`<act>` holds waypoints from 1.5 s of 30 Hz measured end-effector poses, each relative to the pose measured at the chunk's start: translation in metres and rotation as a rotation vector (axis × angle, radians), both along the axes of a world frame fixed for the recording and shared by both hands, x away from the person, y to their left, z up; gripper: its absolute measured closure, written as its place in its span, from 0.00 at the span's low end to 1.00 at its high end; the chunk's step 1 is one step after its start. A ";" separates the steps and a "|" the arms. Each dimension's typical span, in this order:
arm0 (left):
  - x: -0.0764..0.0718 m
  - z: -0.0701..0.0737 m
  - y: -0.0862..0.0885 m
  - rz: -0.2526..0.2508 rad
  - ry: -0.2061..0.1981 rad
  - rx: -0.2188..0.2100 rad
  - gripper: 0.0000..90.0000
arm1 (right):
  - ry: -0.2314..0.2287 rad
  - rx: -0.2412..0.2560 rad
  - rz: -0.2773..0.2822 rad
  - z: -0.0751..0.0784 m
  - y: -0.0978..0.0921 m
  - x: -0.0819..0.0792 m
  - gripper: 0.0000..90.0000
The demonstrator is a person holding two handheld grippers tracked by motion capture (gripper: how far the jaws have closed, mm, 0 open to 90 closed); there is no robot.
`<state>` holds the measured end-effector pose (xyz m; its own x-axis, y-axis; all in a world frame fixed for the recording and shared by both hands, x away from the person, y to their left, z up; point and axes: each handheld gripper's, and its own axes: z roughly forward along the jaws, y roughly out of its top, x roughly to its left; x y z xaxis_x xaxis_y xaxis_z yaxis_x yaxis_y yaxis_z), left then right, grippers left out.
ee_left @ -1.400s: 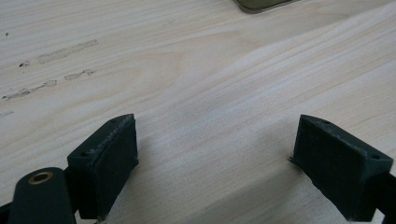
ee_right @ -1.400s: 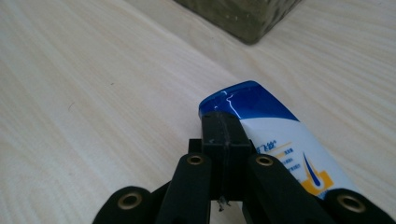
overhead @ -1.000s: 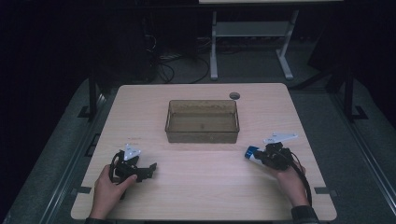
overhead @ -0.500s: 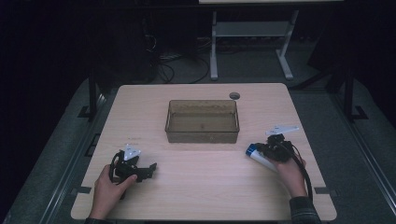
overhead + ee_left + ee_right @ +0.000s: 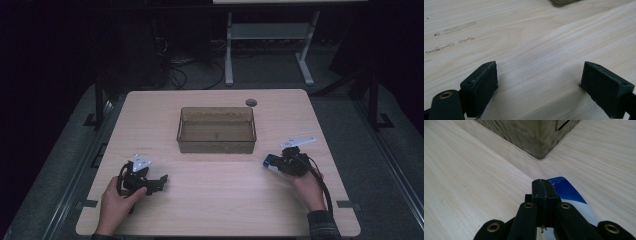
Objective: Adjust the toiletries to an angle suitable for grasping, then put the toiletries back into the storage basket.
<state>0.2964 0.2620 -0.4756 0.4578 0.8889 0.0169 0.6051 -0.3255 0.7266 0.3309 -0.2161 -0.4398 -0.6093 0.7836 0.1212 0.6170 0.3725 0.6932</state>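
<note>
My right gripper [image 5: 278, 164] rests low on the table's right side, just right of the bin's near corner. Its jaws are pressed together. A flat blue and white packet [image 5: 567, 192] runs under and along their right side, and a thin white edge appears caught in the seam. In the high view the packet [image 5: 270, 163] pokes out past the jaw tips, toward the left. My left gripper [image 5: 159, 181] lies near the front left edge. In the left gripper view its jaws [image 5: 537, 82] stand wide apart over bare wood, holding nothing.
A clear brownish plastic bin [image 5: 216, 142] stands at mid-table, its corner [image 5: 537, 147] close ahead of my right jaws. A small round grommet [image 5: 251, 102] sits at the back of the wooden tabletop [image 5: 215, 200]. A metal stand and cables lie on the floor beyond.
My right hand has shifted slightly right and settled, the blue and white packet moving with the gripper. The left gripper has stayed put.
</note>
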 end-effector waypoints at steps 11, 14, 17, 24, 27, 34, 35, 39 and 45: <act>-0.001 0.000 0.000 0.004 0.002 -0.001 0.14 | 0.000 -0.037 -0.039 -0.001 -0.004 0.008 1.00; -0.001 0.000 0.000 0.004 0.002 0.000 0.14 | 0.008 -0.057 -0.038 -0.004 -0.006 0.009 1.00; -0.001 0.000 0.000 0.006 0.002 0.000 0.14 | -0.009 -0.043 -0.035 0.000 -0.007 0.006 0.98; -0.001 0.000 -0.001 0.008 0.001 -0.004 0.14 | -0.034 -0.039 -0.049 0.013 -0.013 0.002 0.78; -0.001 0.000 -0.001 0.007 0.001 -0.004 0.14 | -0.037 -0.060 -0.045 0.019 -0.014 0.002 0.67; -0.001 0.000 -0.001 0.008 0.001 -0.003 0.14 | -0.025 -0.112 -0.036 0.028 -0.015 0.006 0.45; -0.001 0.000 -0.001 0.008 0.001 -0.003 0.14 | -0.019 -0.127 -0.036 0.028 -0.015 0.008 0.43; -0.001 0.000 -0.001 0.010 0.001 -0.004 0.14 | 0.006 -0.162 -0.031 0.028 -0.017 0.013 0.38; -0.001 0.000 -0.001 0.010 0.001 -0.005 0.14 | 0.057 -0.187 -0.020 0.018 -0.021 0.021 0.33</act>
